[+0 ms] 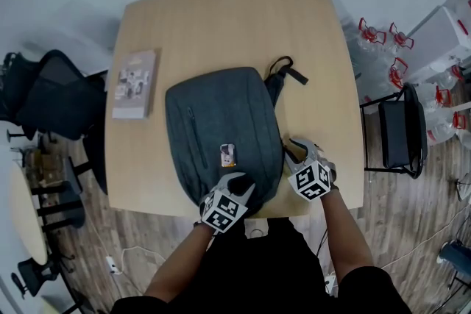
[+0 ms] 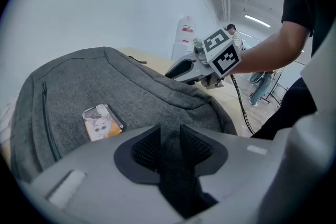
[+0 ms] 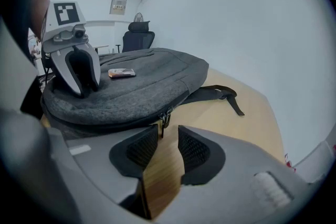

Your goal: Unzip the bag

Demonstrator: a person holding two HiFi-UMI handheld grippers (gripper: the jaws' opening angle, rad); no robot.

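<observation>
L gripper (image 2: 169, 132) part open, tips resting on grey bag (image 1: 221, 114), which lies flat at near edge of table (image 1: 221, 18). R gripper (image 3: 168, 134) wide, empty; zip pull (image 3: 164, 119) just ahead of its tips.

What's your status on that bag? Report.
Left gripper open, jaws down on the bag. Right gripper open, jaws just short of zipper pull. The bag looks zipped shut. Nothing in the way.

No words or numbers legible anywhere, only coded square markers on the left cube (image 1: 223, 211) and right cube (image 1: 310, 180), a cartoon patch (image 1: 227, 154) on the bag (image 1: 221, 114), a blurred wall sign (image 3: 118, 6).
</observation>
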